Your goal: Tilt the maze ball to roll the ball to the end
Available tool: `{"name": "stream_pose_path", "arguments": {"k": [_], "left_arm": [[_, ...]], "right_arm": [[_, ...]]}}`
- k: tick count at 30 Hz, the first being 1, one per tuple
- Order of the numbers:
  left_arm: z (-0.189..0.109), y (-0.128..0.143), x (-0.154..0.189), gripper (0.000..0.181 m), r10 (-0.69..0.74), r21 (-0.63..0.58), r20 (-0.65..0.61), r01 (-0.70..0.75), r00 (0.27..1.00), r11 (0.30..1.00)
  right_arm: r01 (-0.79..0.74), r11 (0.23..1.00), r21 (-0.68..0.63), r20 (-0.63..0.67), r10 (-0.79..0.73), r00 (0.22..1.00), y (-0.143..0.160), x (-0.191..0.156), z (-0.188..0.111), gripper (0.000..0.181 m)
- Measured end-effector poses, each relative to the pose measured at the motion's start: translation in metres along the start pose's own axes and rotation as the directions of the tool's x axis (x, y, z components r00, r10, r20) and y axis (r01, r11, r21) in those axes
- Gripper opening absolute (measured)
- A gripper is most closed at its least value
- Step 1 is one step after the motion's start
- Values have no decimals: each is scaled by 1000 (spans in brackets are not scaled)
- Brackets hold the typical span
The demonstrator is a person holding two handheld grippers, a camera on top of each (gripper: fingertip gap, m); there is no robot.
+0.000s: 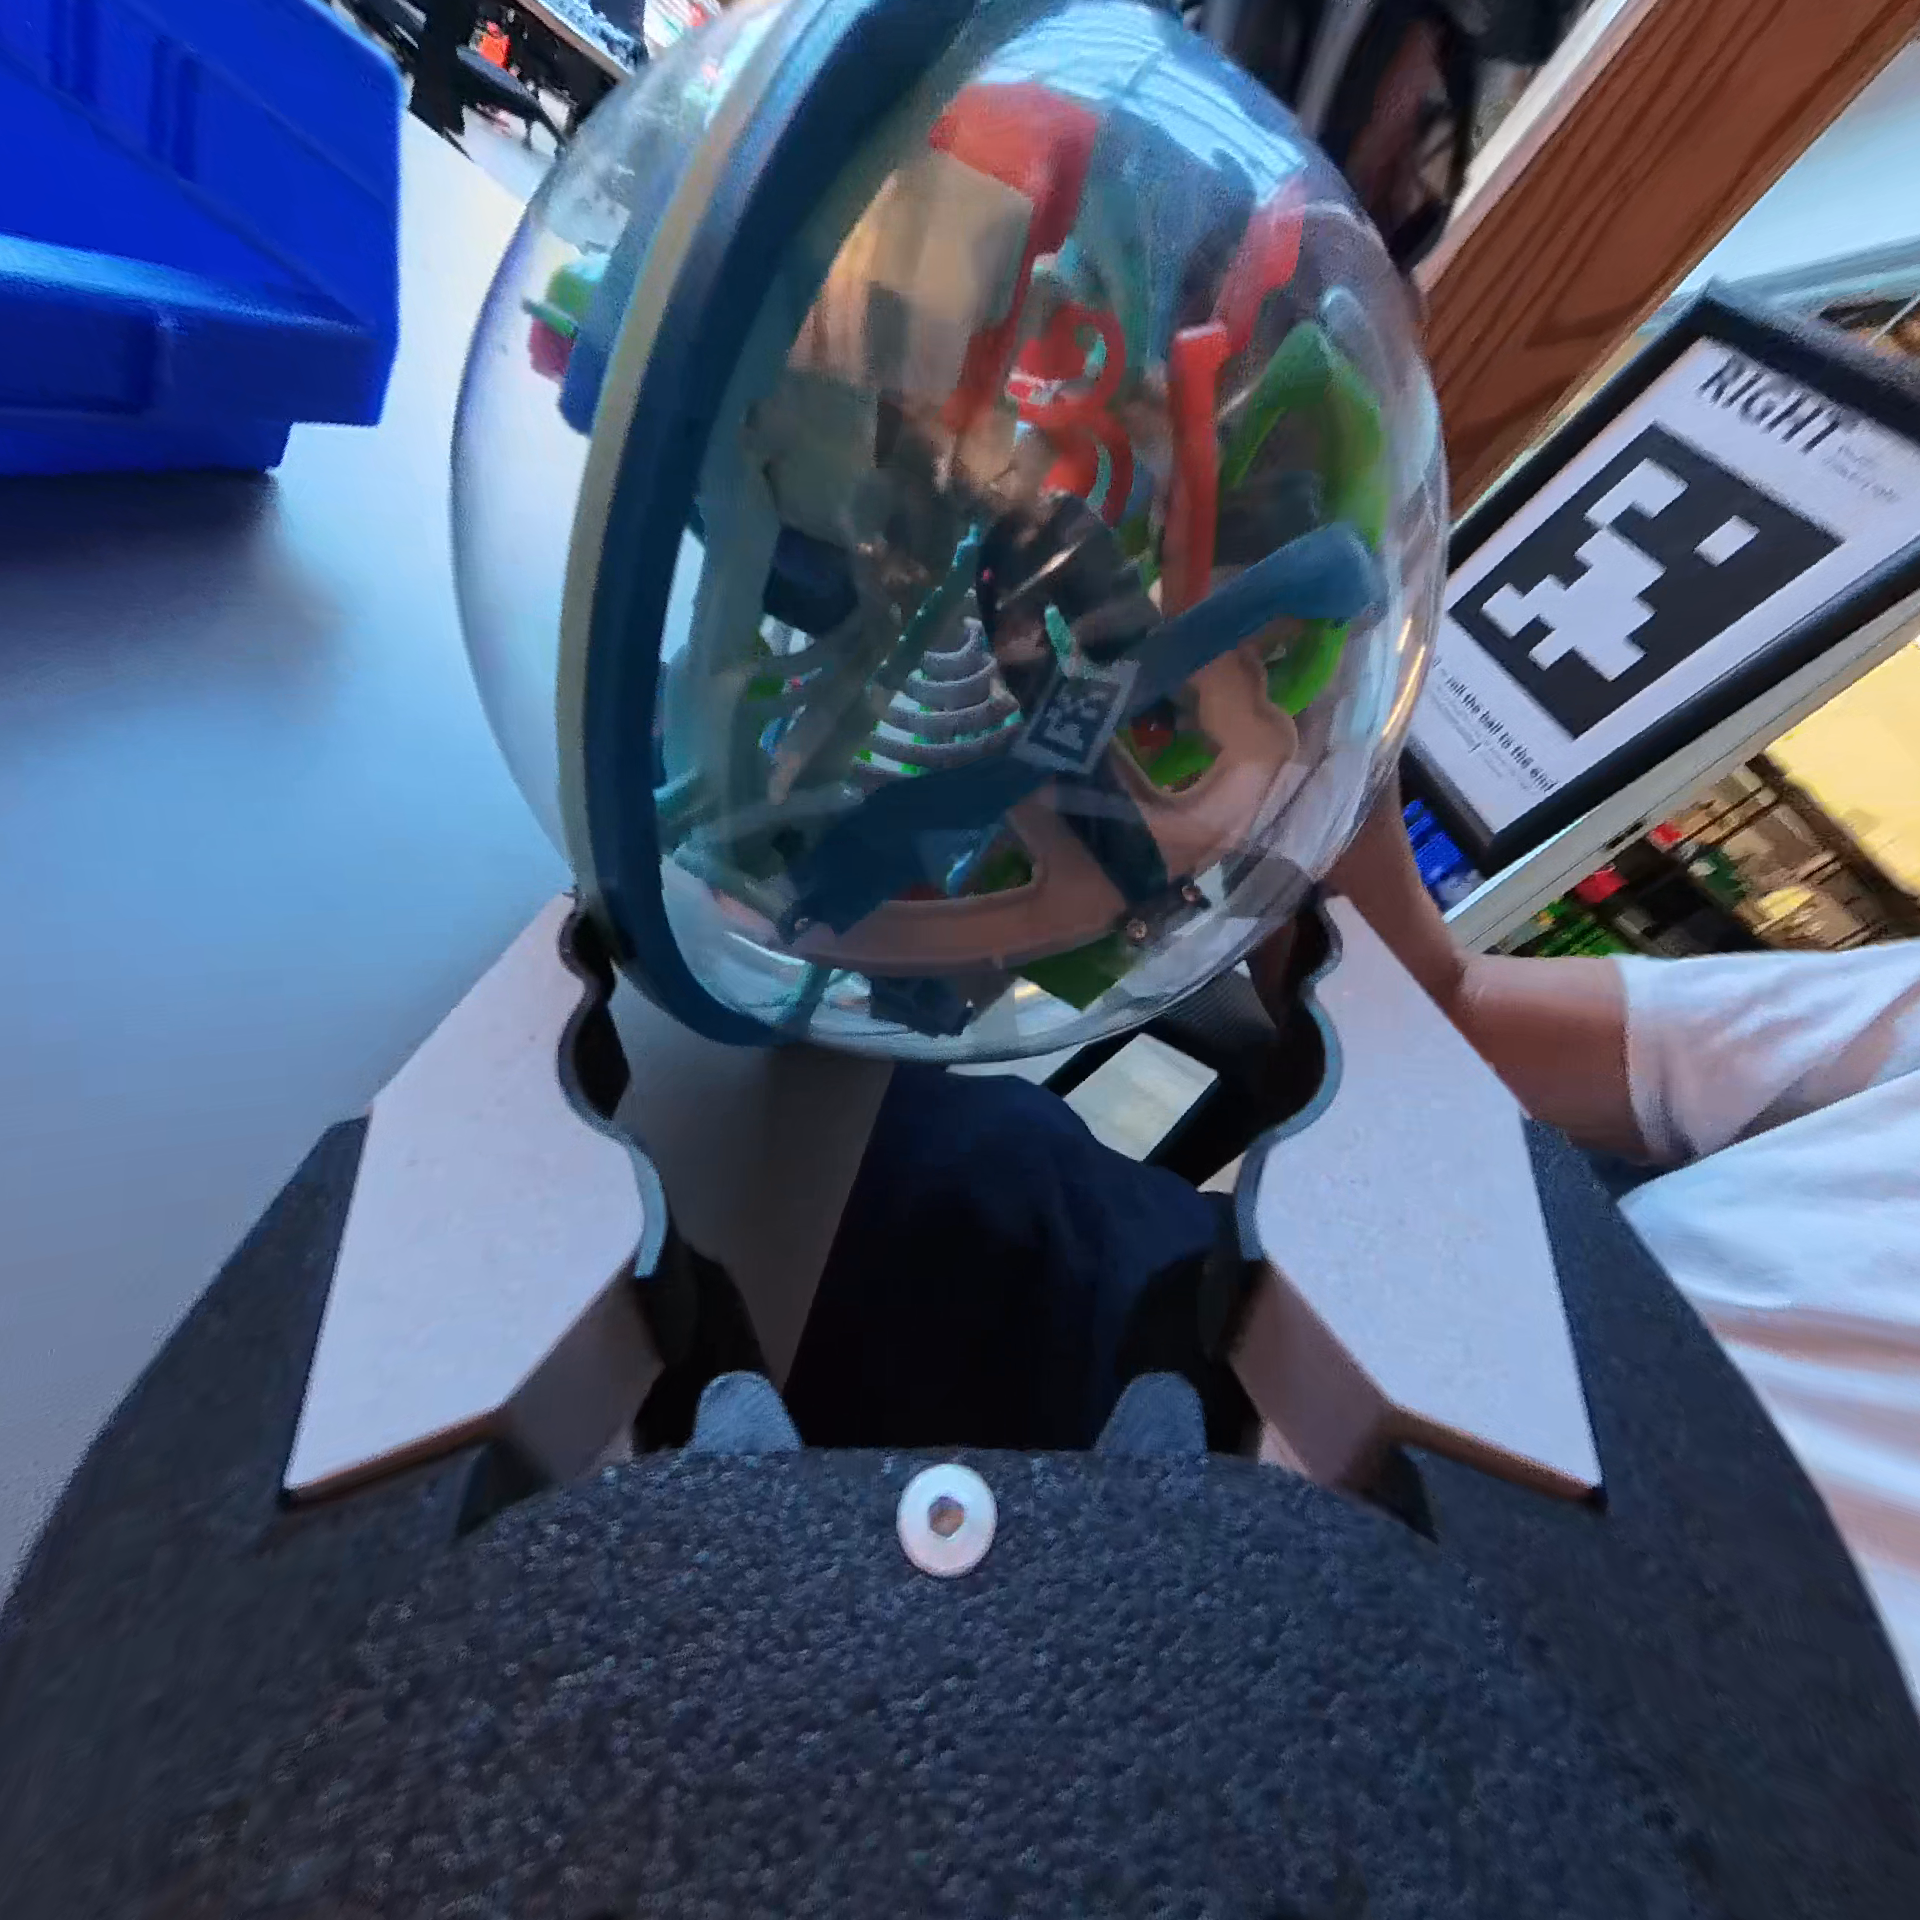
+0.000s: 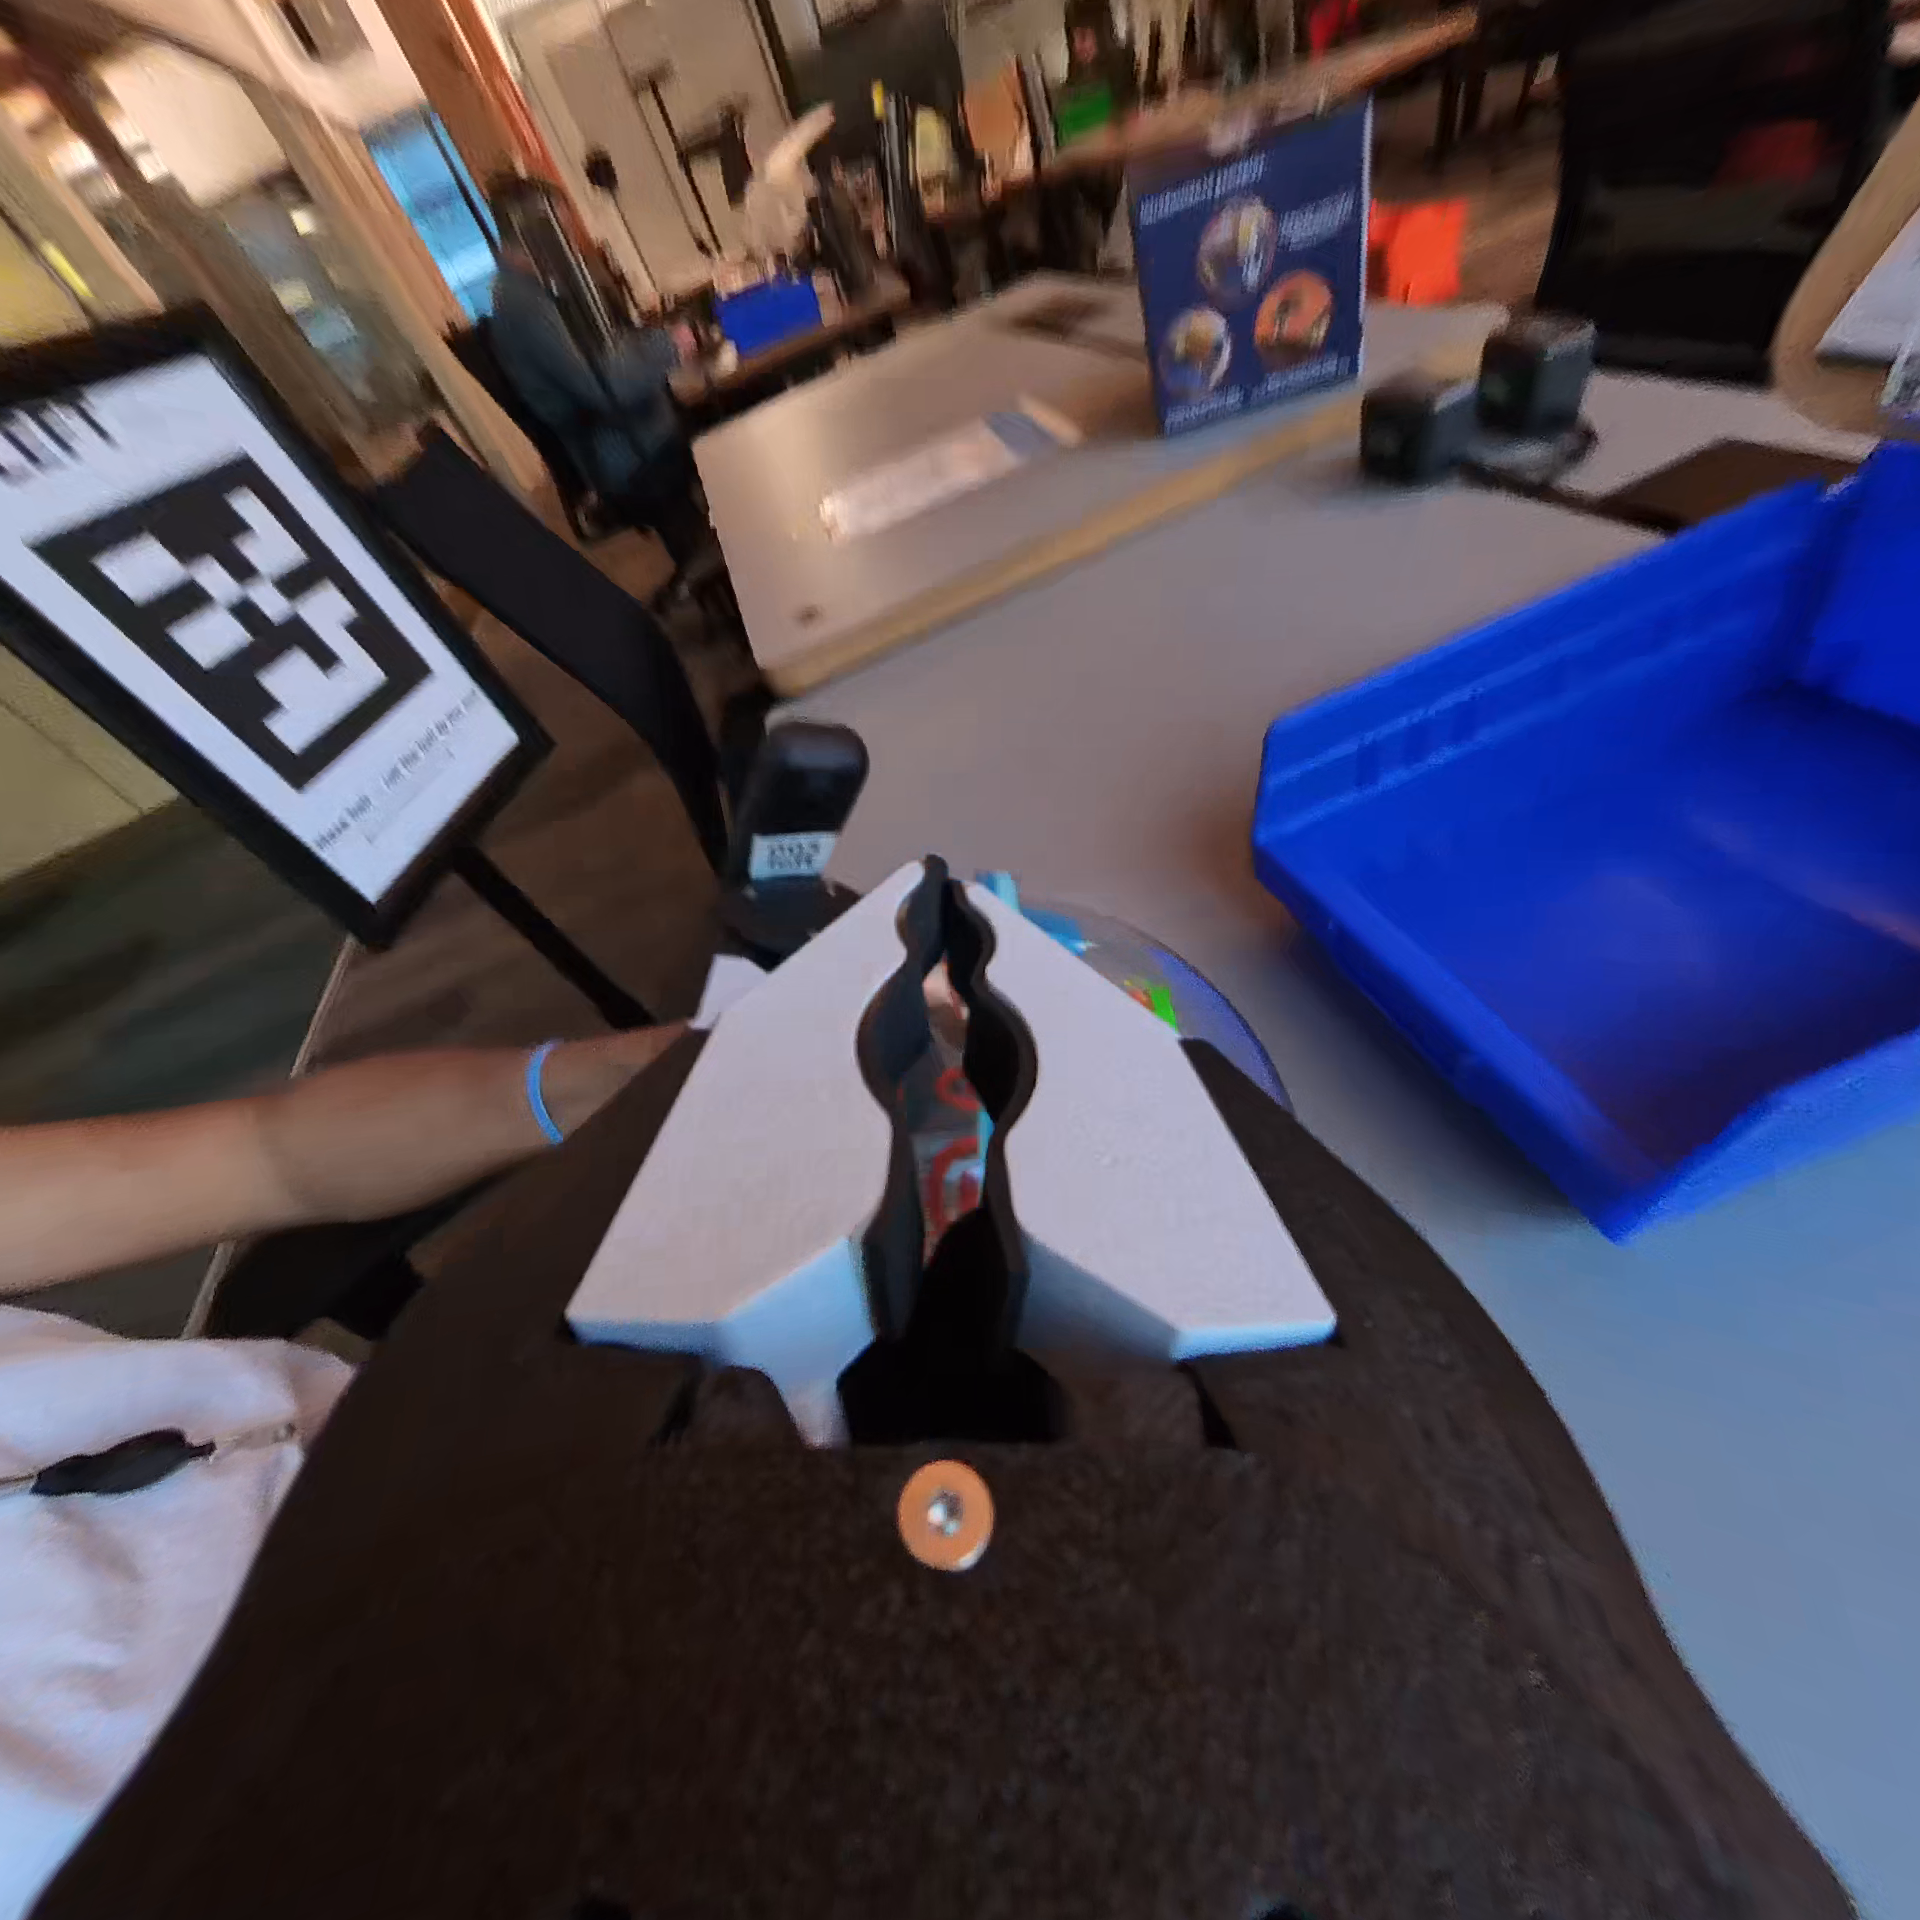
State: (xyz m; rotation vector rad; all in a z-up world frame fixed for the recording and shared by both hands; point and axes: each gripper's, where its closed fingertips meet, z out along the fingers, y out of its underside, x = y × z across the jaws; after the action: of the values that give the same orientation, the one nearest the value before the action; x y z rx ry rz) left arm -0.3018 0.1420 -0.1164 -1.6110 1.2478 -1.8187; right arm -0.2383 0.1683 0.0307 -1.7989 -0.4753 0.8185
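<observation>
- Two grippers share the job here: your left gripper [image 1: 951,925] stands wide apart, and the maze ball [image 1: 945,520] sits at its two tips like an egg in a cup.
- Your left fingers [image 1: 488,1174] appear to touch the sphere low on each side. That looks more like cradling than clamping, and it would leave the globe free to be turned.
- Your right gripper [image 2: 943,914] has its fingers nearly together, with only a thin wavy slit between them. Red maze parts show through the slit, so the ball lies just under and beyond it. Whether the tips pinch anything on the ball, you cannot tell from here.
- In the right wrist view, only a sliver of the clear dome [image 2: 1195,997] shows past the right finger.
- The dark blue seam band [image 1: 634,665] runs steeply rather than level, so the ball is already tilted. The small rolling ball inside is not findable among the tracks and reflections.
- For room, the blue bin [image 2: 1600,883] stands near on the grey table [image 2: 1039,748], on the side away from your arm [image 1: 1496,997].
- The framed marker sign [image 1: 1662,561] stands close behind the ball. I judge that wide tilts toward the sign or the bin risk a knock.
- The table edge is close below, so keep the ball over the tabletop in case it slips from the cradle.
</observation>
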Motion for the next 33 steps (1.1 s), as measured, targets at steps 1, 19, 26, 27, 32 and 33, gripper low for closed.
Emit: {"name": "stream_pose_path", "arguments": {"k": [1,19,26,27,32,33], "left_arm": [[-3,-1,-4,124,-35,24,-11,35,999,999],[-54,-76,5,33,46,236,172,-86,984,968],[29,-159,-51,157,-57,-56,319,79,946,995],[48,-157,-56,160,-96,-150,290,145,952,978],[87,-98,-49,152,-216,-470,224,300,950,830],[83,-87,-45,160,-200,-474,216,282,956,834]], "right_arm": [[19,1000,24,-14,-18,1000,-9,-2,-9,0],[310,927,211,-440,-193,877,-20,74,-121,63],[-240,969,51,-155,245,957,76,122,-77,139],[-301,953,27,-100,302,948,81,119,-70,141],[-336,935,-112,79,346,935,104,82,-26,154],[-269,955,-129,86,281,956,107,75,-19,155]]}}
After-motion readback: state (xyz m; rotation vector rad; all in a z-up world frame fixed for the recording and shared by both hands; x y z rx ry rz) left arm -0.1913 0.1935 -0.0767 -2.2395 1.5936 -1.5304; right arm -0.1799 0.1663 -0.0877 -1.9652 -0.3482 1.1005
